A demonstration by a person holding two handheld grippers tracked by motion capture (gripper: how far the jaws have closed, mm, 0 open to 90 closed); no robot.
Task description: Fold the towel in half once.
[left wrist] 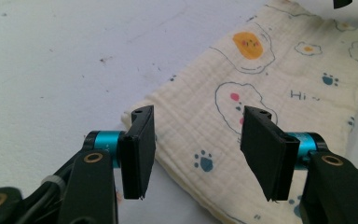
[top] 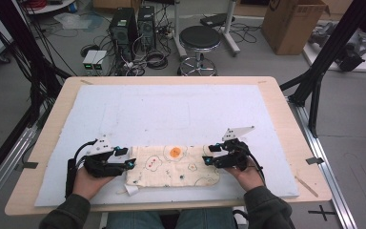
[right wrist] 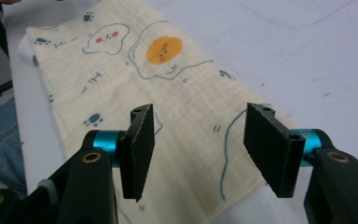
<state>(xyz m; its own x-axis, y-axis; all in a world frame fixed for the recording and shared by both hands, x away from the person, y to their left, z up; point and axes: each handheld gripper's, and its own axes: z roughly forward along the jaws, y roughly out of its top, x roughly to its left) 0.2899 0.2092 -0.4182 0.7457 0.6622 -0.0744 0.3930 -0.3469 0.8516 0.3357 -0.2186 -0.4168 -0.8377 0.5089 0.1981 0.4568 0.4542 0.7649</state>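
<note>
Cloth (top: pixel 171 167) with printed eggs and paw prints lies flat near the front edge of the bench (top: pixel 271 90), on a white mat (top: pixel 181 109). At the cloth's left end sits the left gripper (top: pixel 129 159), its jaws spread apart above the cloth's corner with nothing pinched between them. At the cloth's right end sits the right gripper (top: pixel 208 155), jaws likewise parted over that edge, pressing on nothing. Beyond the cloth the mat stretches bare toward the bench's far edge.
</note>
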